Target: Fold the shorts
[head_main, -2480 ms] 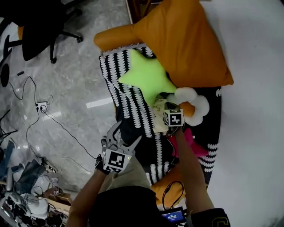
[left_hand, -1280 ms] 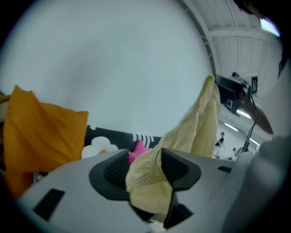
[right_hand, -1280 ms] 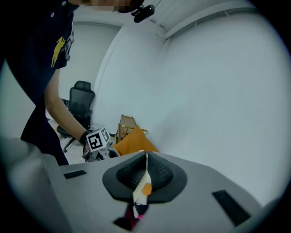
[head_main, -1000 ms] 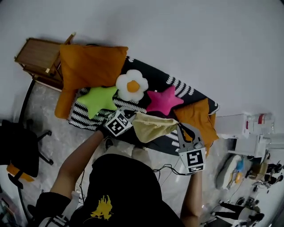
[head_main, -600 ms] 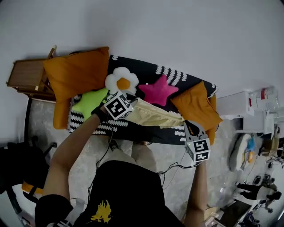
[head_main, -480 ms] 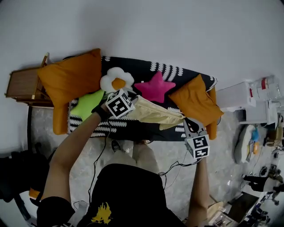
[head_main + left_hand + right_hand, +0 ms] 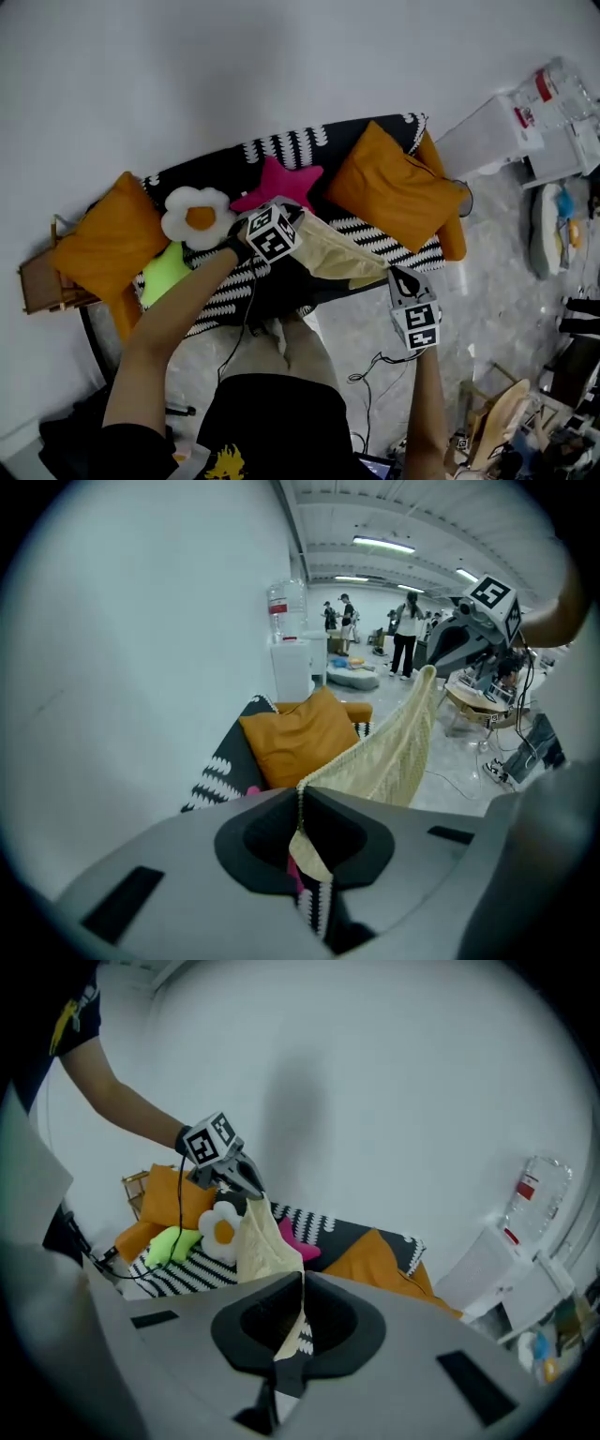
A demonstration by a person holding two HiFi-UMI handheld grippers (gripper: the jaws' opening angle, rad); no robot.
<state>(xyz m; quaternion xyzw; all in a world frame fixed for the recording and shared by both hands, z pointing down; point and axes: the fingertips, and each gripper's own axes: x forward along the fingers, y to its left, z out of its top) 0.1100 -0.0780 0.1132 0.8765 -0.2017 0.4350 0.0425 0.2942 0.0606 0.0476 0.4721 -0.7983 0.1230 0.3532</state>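
Observation:
Pale yellow shorts (image 7: 339, 251) hang stretched in the air between my two grippers, above the front edge of a black-and-white patterned sofa (image 7: 309, 145). My left gripper (image 7: 292, 212) is shut on one end of the shorts (image 7: 394, 747), near the pink star cushion (image 7: 278, 184). My right gripper (image 7: 394, 273) is shut on the other end of the shorts (image 7: 264, 1241), out over the floor in front of the sofa. In each gripper view the cloth runs from the pinched jaws to the other gripper.
On the sofa lie an orange pillow (image 7: 396, 186) at the right, another orange pillow (image 7: 103, 246) at the left, a white flower cushion (image 7: 196, 216) and a green star cushion (image 7: 165, 277). A white cabinet (image 7: 487, 127) stands right of the sofa. Cables (image 7: 375, 370) lie on the floor.
The head view has swung, so the sofa now lies tilted. Both grippers have moved sideways with the shorts still stretched between them. Both stay shut.

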